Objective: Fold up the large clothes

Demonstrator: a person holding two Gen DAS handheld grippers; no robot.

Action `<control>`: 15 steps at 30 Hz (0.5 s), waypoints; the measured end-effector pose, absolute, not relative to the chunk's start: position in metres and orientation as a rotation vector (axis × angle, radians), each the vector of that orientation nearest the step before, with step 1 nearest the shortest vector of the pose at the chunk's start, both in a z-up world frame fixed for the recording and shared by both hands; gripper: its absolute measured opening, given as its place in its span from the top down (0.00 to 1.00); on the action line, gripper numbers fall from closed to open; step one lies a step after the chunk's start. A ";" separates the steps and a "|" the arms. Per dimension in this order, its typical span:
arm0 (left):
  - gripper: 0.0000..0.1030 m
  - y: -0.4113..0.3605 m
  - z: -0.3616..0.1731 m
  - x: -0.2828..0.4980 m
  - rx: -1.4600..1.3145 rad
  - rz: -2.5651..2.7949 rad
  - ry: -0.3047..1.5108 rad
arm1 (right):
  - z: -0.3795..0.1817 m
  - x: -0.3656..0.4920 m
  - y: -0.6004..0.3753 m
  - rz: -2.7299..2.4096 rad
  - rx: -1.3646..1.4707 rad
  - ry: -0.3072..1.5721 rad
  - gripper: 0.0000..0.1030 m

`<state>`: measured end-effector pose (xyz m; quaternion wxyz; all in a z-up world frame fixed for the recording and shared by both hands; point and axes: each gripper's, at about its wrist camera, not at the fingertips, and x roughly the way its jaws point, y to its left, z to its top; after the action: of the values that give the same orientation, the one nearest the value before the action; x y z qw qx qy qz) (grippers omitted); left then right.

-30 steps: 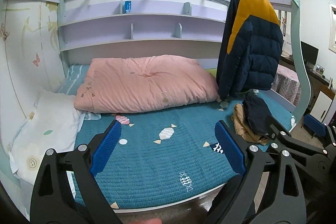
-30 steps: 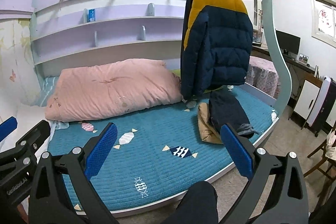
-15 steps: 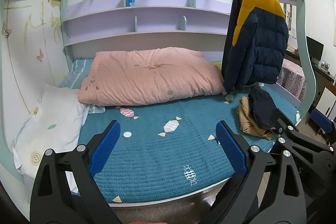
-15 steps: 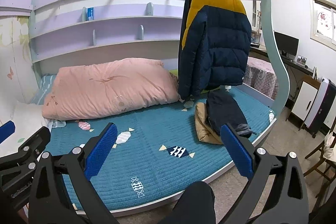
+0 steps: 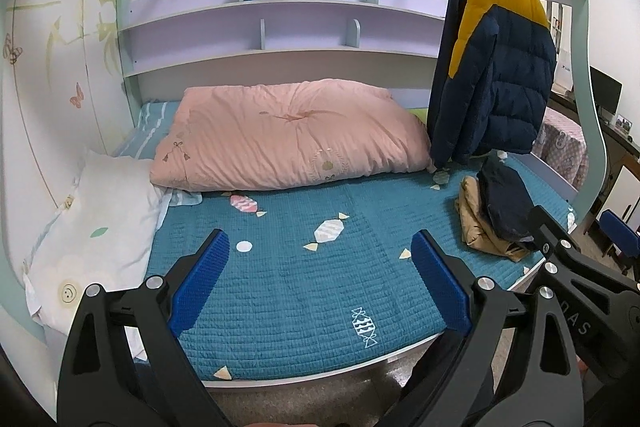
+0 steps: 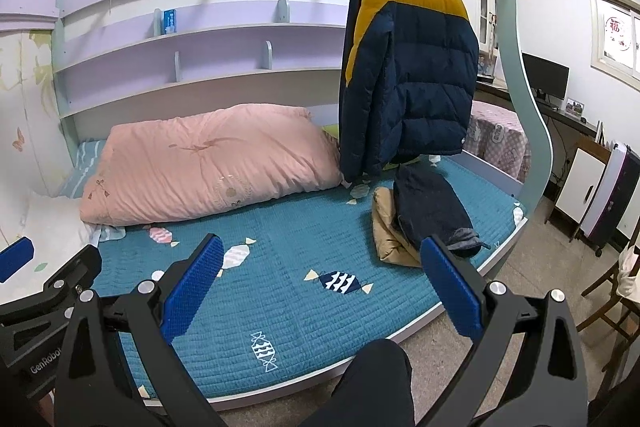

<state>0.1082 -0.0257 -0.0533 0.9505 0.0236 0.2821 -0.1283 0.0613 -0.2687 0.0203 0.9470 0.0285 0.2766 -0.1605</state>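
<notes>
While both claws gape, left claw [image 5: 320, 279], right claw [image 6: 320, 283], bare quilt [image 5: 304, 291] ahead

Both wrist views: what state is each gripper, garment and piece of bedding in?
Left gripper: open, empty.
Right gripper: open, empty.
Jacket: hanging from the rail, not yet taken down.
Dark garment: folded, lying on the tan one.
Tan garment: folded, on the bed, partly covered.
Pink duvet: bunched at the back of the bed.
White pillow: lying at the bed's left end.

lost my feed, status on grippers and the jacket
Left gripper and right gripper open, empty, short of the bed. Puffer jacket hanging on the rail, untouched. Folded clothes pile on the quilt below it.
</notes>
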 end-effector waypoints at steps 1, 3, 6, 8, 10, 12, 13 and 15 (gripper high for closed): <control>0.10 -0.025 -0.054 0.109 0.047 -0.263 0.575 | 0.020 0.062 -0.269 -0.325 0.057 0.563 0.07; 0.10 -0.026 -0.054 0.109 0.048 -0.262 0.580 | 0.020 0.062 -0.269 -0.325 0.053 0.566 0.07; 0.10 -0.027 -0.055 0.110 0.046 -0.260 0.581 | 0.020 0.062 -0.268 -0.328 0.051 0.566 0.07; 0.10 -0.027 -0.055 0.111 0.043 -0.268 0.584 | 0.019 0.061 -0.268 -0.326 0.052 0.566 0.07; 0.10 -0.028 -0.056 0.110 0.043 -0.263 0.584 | 0.019 0.062 -0.268 -0.328 0.050 0.566 0.07; 0.10 -0.029 -0.057 0.110 0.045 -0.258 0.582 | 0.020 0.061 -0.268 -0.331 0.049 0.566 0.07; 0.10 -0.029 -0.058 0.110 0.044 -0.257 0.583 | 0.020 0.061 -0.268 -0.331 0.049 0.565 0.07; 0.10 -0.030 -0.058 0.109 0.042 -0.256 0.584 | 0.020 0.060 -0.268 -0.330 0.051 0.566 0.07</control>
<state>0.1093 -0.0301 -0.0582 0.9494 0.0207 0.2869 -0.1260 0.0604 -0.2676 0.0195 0.9464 0.0252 0.2781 -0.1622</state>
